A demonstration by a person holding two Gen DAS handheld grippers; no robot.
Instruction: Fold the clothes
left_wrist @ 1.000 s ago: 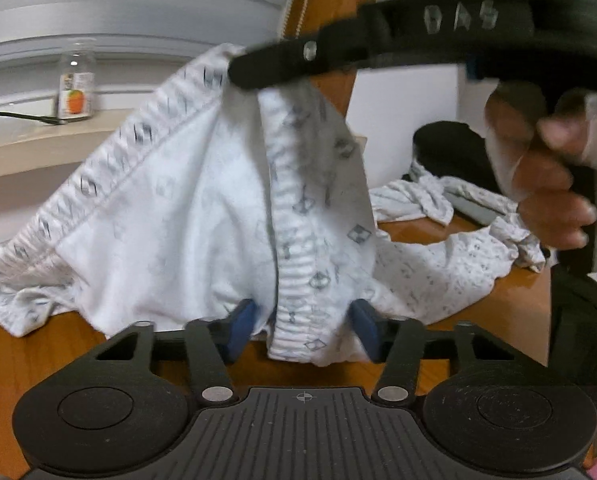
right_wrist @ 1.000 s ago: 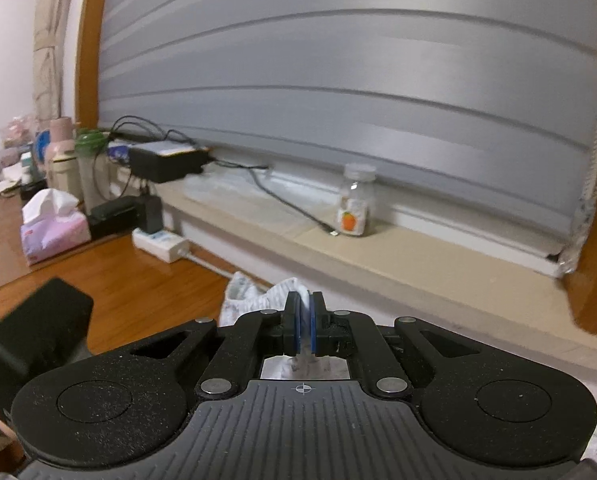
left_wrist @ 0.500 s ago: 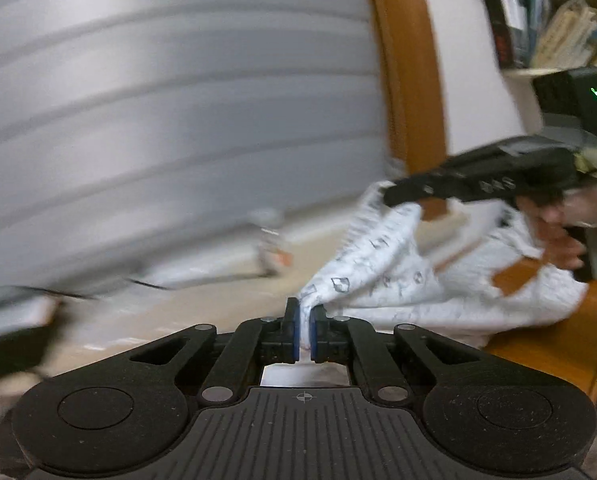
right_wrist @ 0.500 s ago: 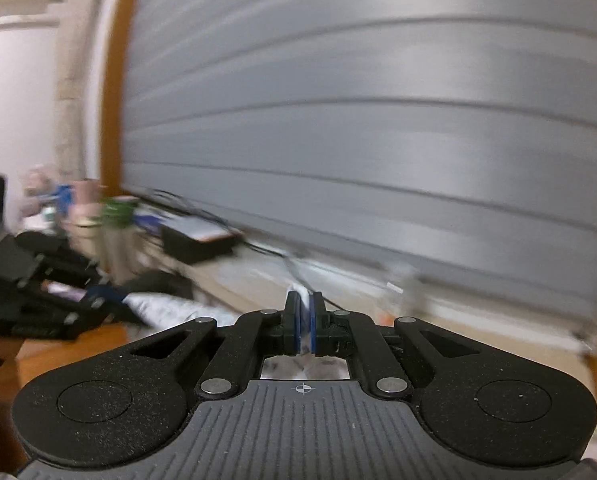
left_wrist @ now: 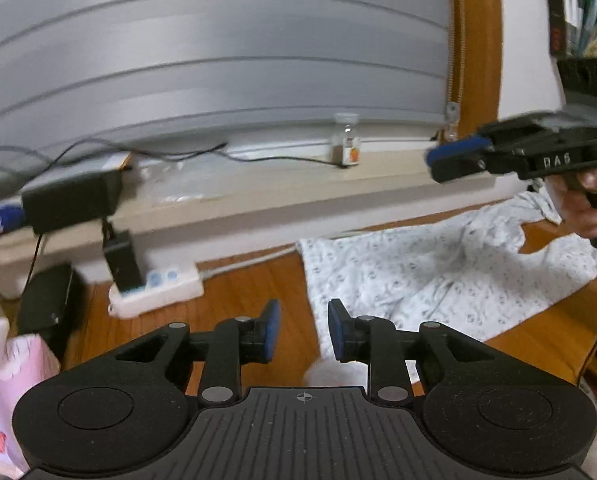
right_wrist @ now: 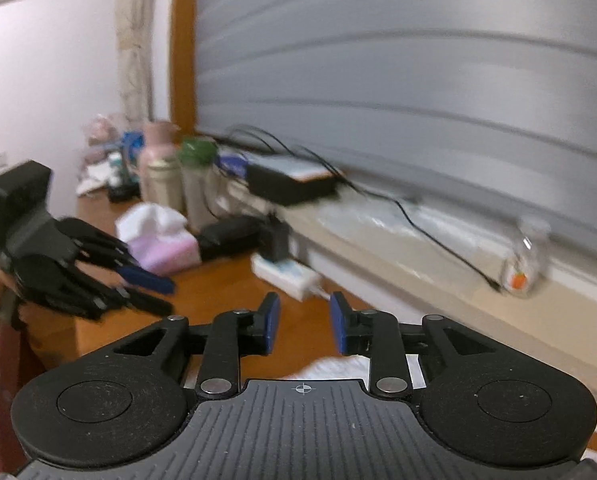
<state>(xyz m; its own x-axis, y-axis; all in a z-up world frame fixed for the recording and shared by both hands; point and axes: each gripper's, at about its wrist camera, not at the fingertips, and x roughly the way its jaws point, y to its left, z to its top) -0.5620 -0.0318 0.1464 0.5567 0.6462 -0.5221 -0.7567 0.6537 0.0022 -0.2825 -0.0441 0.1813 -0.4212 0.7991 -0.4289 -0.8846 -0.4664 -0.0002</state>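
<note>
Fingers (left_wrist: pixel 273 330) of the left gripper (left_wrist: pixel 303 330) are spread wide and empty; the right gripper (right_wrist: pixel 304 328) is likewise parted, nothing held. Ahead and right of the left fingers, the soft white patterned garment (left_wrist: pixel 438 276) is laid rumpled on the glossy wooden worktop (left_wrist: pixel 234 300).

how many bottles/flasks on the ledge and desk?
3. Small clear bottle alone on the window ledge; pink-lidded flask and green-lidded flask side by side at the desk's far corner. Clutter behind them is blurred, so more may be hidden.
</note>
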